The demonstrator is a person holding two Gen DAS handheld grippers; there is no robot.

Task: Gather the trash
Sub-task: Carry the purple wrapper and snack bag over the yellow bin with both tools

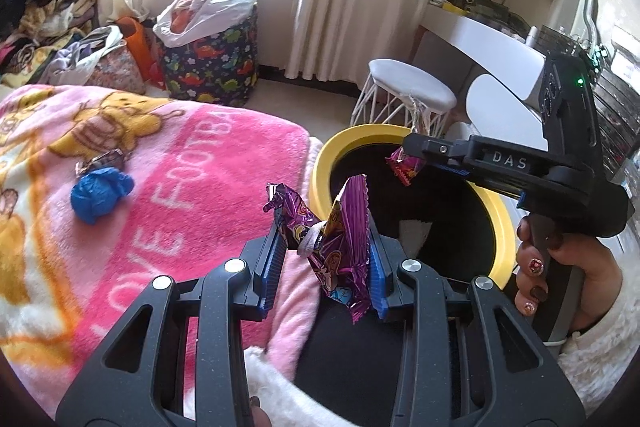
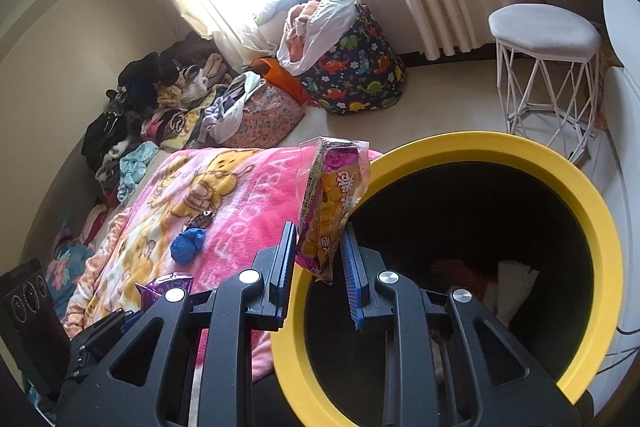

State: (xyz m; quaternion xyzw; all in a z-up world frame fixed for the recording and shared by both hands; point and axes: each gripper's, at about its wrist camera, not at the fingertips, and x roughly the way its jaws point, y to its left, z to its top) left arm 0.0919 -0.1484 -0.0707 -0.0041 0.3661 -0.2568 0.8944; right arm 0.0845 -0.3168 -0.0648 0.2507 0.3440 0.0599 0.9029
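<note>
My left gripper (image 1: 326, 247) is shut on a crumpled purple snack wrapper (image 1: 340, 227), held at the near rim of the yellow-rimmed black bin (image 1: 320, 163). My right gripper (image 2: 318, 259) is shut on a pink and yellow snack packet (image 2: 328, 211) over the bin's left rim (image 2: 592, 203); it also shows in the left wrist view (image 1: 416, 157) above the bin, holding the packet (image 1: 404, 167). A blue crumpled wad (image 1: 100, 193) and a small shiny wrapper (image 1: 102, 161) lie on the pink blanket (image 1: 192, 195); both also show in the right wrist view, the wad (image 2: 187, 245) and the wrapper (image 2: 200, 219).
A white wire-frame stool (image 1: 408, 95) stands behind the bin. A dinosaur-print basket (image 1: 212, 63) with a plastic bag sits by the curtains. Clothes (image 2: 160, 99) are piled at the far end of the bed. A white desk (image 1: 492, 35) is at right. Some trash lies inside the bin (image 2: 512, 279).
</note>
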